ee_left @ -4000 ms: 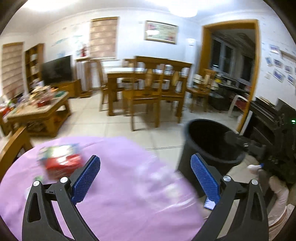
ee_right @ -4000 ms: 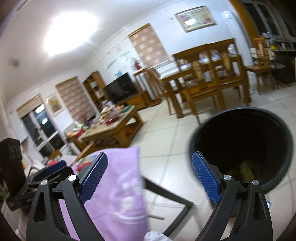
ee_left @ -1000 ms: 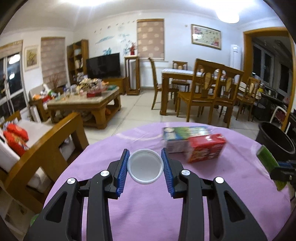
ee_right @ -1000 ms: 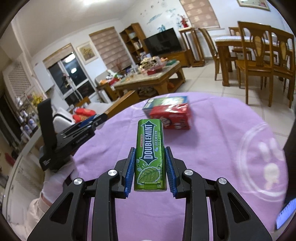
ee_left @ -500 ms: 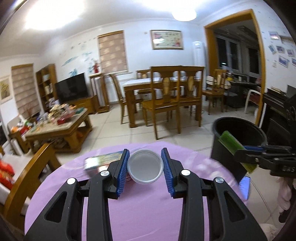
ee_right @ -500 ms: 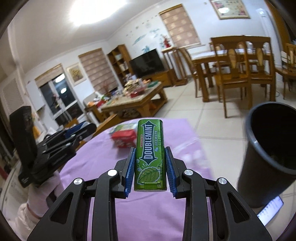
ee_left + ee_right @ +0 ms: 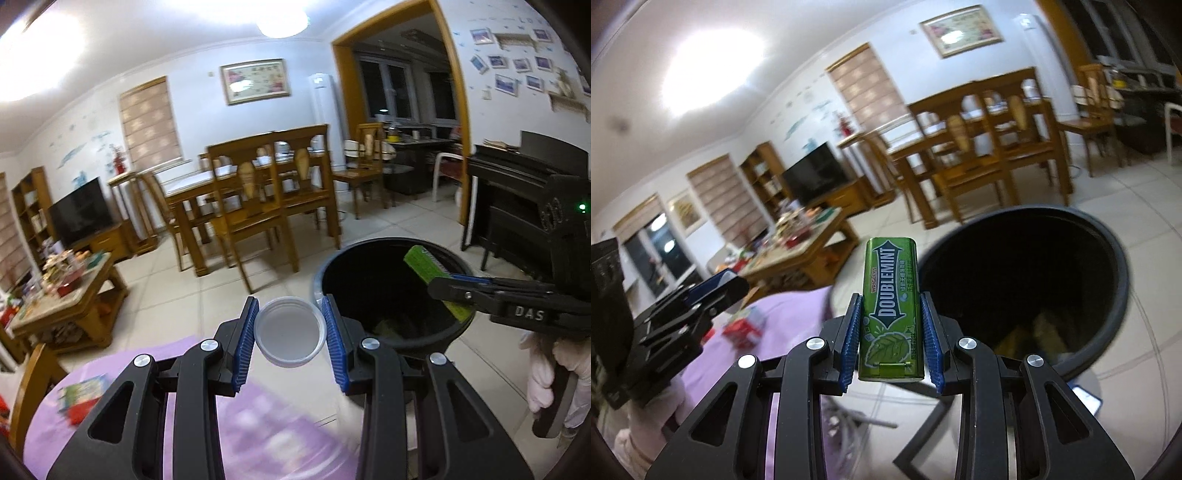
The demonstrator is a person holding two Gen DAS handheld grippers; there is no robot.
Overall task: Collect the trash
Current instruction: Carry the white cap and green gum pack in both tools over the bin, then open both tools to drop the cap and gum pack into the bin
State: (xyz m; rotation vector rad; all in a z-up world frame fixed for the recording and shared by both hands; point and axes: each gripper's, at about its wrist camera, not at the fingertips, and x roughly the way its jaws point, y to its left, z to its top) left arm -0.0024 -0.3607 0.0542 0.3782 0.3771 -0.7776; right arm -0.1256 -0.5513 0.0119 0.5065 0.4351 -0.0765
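My left gripper [image 7: 290, 341] is shut on a clear round plastic lid [image 7: 290, 335], held past the purple table's edge just left of the black trash bin [image 7: 391, 295]. My right gripper [image 7: 892, 338] is shut on a green Doublemint gum pack [image 7: 891, 306], which stands upright between the blue pads at the bin's [image 7: 1034, 288] left rim. In the left wrist view the right gripper [image 7: 454, 286] reaches over the bin's mouth from the right with the green pack [image 7: 424, 264] sticking out. Yellowish trash lies at the bin's bottom.
The purple-clothed table [image 7: 258, 428] still carries a red and green box [image 7: 79, 400], blurred. A phone [image 7: 1087, 400] lies on the tiled floor by the bin. Wooden dining chairs [image 7: 258, 218], a coffee table [image 7: 66, 295] and a black piano [image 7: 517, 206] stand around.
Both grippers swung right from over the table toward the bin, each keeping its hold. The bin now looms close and the boxes have slid to the left edge of view.
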